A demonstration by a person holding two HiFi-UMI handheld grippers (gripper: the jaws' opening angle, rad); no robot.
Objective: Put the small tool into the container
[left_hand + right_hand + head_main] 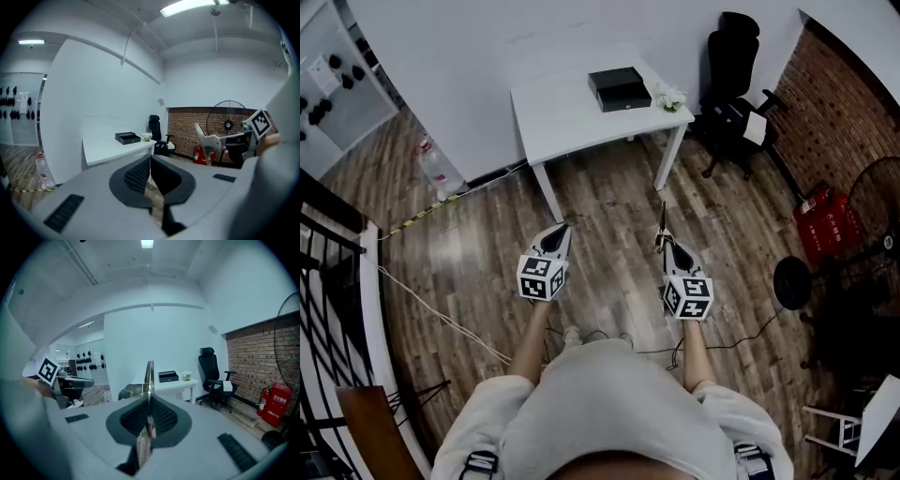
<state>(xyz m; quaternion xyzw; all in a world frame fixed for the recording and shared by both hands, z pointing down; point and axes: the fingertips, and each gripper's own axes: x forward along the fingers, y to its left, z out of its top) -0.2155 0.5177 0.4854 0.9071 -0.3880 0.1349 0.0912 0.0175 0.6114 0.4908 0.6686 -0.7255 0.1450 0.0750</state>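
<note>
A black box container [620,88] sits on the white table [562,117] across the room, well ahead of both grippers. It also shows in the left gripper view as the black box [127,138] and in the right gripper view as the black box [168,376]. My right gripper [664,241] is shut on a thin metal tool [149,376], which sticks out past the jaws as a slim tool [663,219]. My left gripper [558,232] is held level beside it at waist height, its jaws together with nothing between them.
A black office chair [733,70] stands right of the table. A floor fan [877,202] and a red canister [823,223] are by the brick wall. A water bottle [436,167] stands left of the table. Cables cross the wooden floor, and a railing runs along the left.
</note>
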